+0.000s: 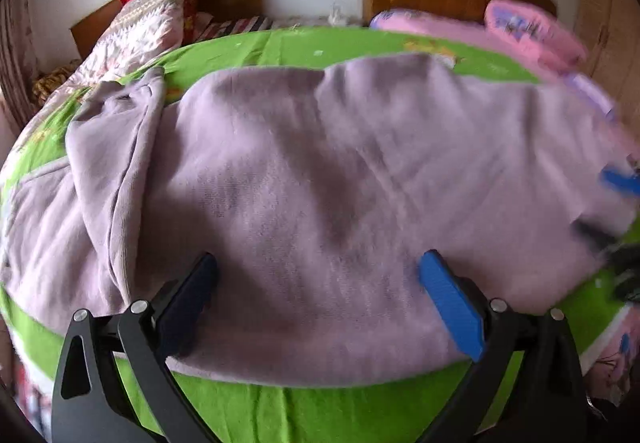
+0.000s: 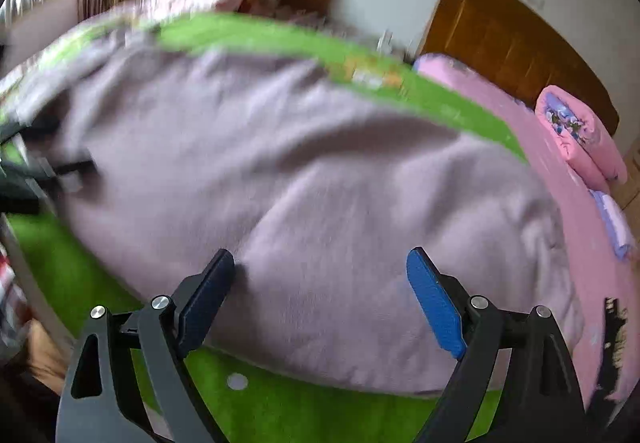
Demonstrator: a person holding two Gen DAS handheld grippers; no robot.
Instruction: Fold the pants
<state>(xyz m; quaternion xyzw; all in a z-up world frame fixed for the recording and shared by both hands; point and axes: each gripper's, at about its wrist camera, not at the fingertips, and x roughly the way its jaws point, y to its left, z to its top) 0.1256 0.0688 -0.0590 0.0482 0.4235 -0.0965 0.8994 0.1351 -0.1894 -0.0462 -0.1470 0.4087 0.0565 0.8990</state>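
Lying spread out on the green bed sheet (image 1: 280, 411), the purple pants (image 1: 320, 171) are mostly flat, with one bunched part at the left. I judge the fold has not started. My left hand-held gripper (image 1: 318, 275) hangs over the near edge, fingers spread, pinching nothing. My right hand-held gripper (image 2: 320, 267) is spread too. Next I need to pinch that near edge and lift it over.

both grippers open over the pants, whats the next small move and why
Probably lower both and pinch the near edge of the pants. The left hand-held gripper and right hand-held gripper hang open above the cloth, holding nothing, and the pants lie spread flat on the green sheet.
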